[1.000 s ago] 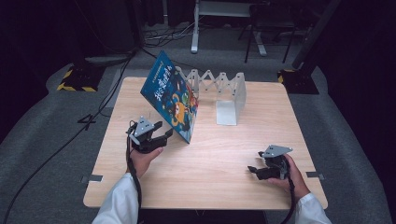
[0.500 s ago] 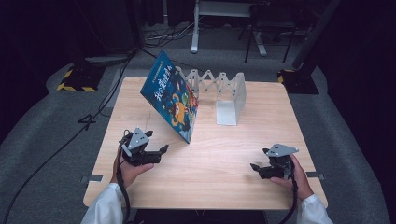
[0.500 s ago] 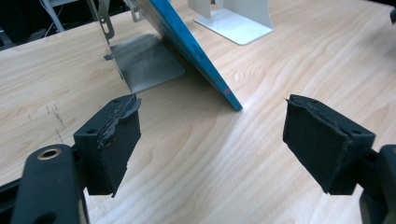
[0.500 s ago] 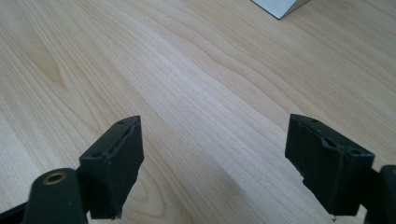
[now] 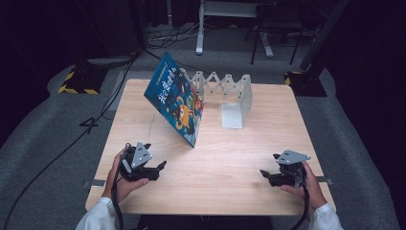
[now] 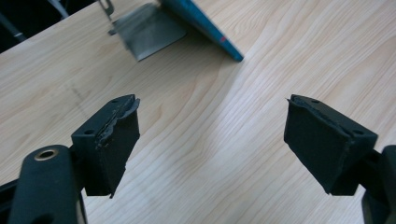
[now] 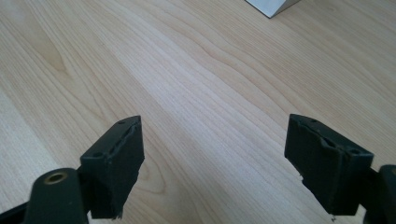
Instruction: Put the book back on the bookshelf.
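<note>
person's at the near edge of the wooden table [image 5: 239, 158], a gripper in each hand. left gripper [image 5: 160, 167] sits low over the near-left part of the table, jaws pointing toward the middle. in the left gripper view [image 6: 210, 135] its jaws stand wide apart w/ nothing btwn them, just bare wood; they've just been opening.

the book [image 5: 176, 103], blue cover w/ cartoon figures, stands tilted near the table's middle-left, bottom edge on the wood, top leaning back against the white accordion-style book rack [image 5: 225, 88] behind it. nobody's touching it; it's well apart from the left gripper. in the left gripper view the book's lower corner [image 6: 219, 39] shows up top, w/ the rack's flat metal foot [image 6: 149, 30] beside it.

right gripper [image 5: 264, 173] is at the near-right, just above the table, pointing left. right gripper view [image 7: 212, 154] has its jaws wide apart too, empty, wood grain under them. corner of the rack's other foot [image 7: 271, 5] peeks in at the top edge there.
</note>
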A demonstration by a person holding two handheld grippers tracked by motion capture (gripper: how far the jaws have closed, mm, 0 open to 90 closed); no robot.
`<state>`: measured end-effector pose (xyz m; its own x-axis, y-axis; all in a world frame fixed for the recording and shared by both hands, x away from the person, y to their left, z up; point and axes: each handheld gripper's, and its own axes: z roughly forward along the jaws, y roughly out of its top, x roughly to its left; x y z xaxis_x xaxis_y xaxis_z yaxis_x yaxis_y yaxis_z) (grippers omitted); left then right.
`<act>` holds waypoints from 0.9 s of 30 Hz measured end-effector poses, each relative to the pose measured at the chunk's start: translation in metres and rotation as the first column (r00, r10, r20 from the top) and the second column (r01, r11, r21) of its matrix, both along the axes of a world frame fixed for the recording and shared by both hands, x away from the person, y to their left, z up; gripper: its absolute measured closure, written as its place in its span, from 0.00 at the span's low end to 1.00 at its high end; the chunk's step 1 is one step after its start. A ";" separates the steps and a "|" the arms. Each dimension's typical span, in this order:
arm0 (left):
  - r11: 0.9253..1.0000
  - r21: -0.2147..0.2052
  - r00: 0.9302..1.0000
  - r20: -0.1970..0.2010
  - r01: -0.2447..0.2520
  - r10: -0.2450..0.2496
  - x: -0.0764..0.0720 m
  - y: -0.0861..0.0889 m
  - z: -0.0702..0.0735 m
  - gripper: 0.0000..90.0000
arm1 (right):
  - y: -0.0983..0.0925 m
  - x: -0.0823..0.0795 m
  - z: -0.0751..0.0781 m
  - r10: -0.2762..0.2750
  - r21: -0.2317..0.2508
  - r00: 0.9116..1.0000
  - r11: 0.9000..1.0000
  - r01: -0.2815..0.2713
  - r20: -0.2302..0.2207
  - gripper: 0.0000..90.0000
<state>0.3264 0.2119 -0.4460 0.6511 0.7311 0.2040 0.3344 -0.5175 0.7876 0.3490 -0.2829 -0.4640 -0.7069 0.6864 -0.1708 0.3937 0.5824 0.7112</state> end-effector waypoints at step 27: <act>0.992 0.023 0.984 -0.125 -0.122 0.124 -0.036 0.067 -0.047 0.18 | -0.068 -0.023 -0.026 -0.161 0.034 0.987 0.986 0.162 -0.029 0.24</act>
<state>0.2904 0.2787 -0.4931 0.5775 0.8047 0.1376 0.4921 -0.4776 0.7278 0.3259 -0.3509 -0.4897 -0.5906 0.7970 -0.1268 0.4993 0.4843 0.7185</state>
